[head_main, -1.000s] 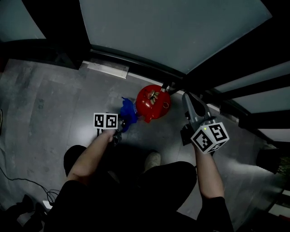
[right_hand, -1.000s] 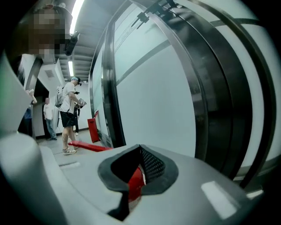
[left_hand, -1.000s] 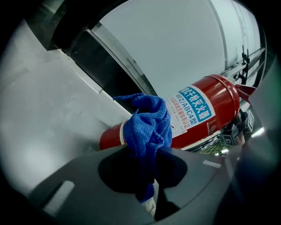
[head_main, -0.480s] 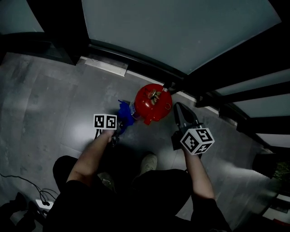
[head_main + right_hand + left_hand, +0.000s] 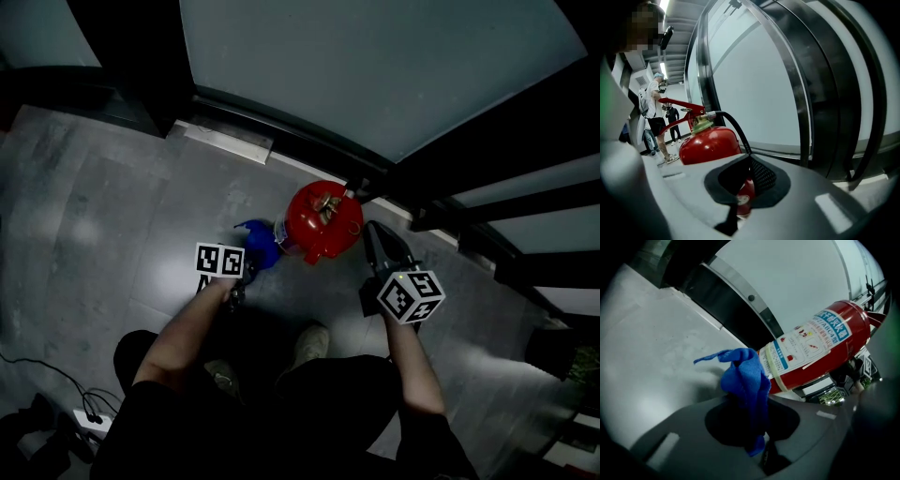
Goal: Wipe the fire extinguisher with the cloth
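Observation:
The red fire extinguisher (image 5: 319,223) stands on the grey floor by the glass wall, seen from above in the head view. My left gripper (image 5: 242,272) is just left of it, shut on a blue cloth (image 5: 255,240) that reaches to the cylinder's left side. In the left gripper view the cloth (image 5: 745,378) sticks up from the left gripper (image 5: 757,437) beside the labelled cylinder (image 5: 820,345). My right gripper (image 5: 375,234) points at the extinguisher's right side, shut and holding nothing. The right gripper view shows the extinguisher (image 5: 708,143), its black hose (image 5: 736,126) and red handle close ahead.
A glass wall with dark frames (image 5: 375,75) runs behind the extinguisher, with a metal sill (image 5: 225,141) at its foot. A cable and plug strip (image 5: 80,412) lie at the lower left. My shoe (image 5: 314,339) is near. People stand far off (image 5: 656,112).
My right gripper has come in leftward, close to the extinguisher's right side. The left gripper and cloth have shifted slightly along its left side.

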Demonstrator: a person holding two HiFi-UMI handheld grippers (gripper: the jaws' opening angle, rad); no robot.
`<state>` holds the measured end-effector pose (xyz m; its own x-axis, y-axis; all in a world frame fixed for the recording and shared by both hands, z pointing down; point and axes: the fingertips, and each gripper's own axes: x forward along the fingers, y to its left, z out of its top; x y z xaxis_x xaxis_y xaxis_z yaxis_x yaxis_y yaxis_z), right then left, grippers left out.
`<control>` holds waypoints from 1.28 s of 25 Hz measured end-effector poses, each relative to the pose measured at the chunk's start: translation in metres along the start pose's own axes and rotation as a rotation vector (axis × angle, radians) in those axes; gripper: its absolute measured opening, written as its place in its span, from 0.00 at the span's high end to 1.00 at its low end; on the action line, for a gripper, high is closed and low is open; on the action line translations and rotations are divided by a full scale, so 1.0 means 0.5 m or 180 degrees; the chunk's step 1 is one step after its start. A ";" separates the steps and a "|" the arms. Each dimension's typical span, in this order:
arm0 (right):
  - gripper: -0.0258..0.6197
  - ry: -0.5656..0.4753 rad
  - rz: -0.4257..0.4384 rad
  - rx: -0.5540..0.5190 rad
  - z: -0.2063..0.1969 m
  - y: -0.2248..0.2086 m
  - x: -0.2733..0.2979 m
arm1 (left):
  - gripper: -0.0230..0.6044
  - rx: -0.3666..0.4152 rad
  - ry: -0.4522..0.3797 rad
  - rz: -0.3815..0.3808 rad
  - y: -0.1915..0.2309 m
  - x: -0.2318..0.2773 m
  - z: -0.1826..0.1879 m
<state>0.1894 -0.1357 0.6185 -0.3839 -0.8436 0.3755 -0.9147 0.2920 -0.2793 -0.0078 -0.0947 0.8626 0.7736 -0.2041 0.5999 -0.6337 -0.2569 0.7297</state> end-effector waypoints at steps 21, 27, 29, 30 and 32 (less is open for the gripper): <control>0.96 -0.0047 0.0051 -0.0096 0.019 0.011 0.003 | 0.86 0.2119 -0.0557 -0.1882 -0.446 -0.356 0.297; 0.96 0.0015 0.0072 -0.0173 0.011 0.014 0.007 | 0.86 0.1902 -0.0145 -0.1544 -0.388 -0.263 0.269; 0.96 0.0037 0.0076 -0.0181 0.007 0.013 0.008 | 0.86 0.2018 -0.0108 -0.1316 -0.371 -0.248 0.267; 0.96 0.0043 0.0080 -0.0180 0.006 0.013 0.010 | 0.86 0.2095 -0.0093 -0.1192 -0.363 -0.240 0.267; 0.96 0.0059 0.0098 -0.0183 0.004 0.017 0.015 | 0.86 0.2143 -0.0071 -0.1023 -0.347 -0.228 0.270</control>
<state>0.1791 -0.1405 0.6174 -0.4136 -0.8255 0.3841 -0.9080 0.3434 -0.2400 0.0148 -0.1545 0.6233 0.9247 -0.0385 0.3788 -0.2414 -0.8287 0.5050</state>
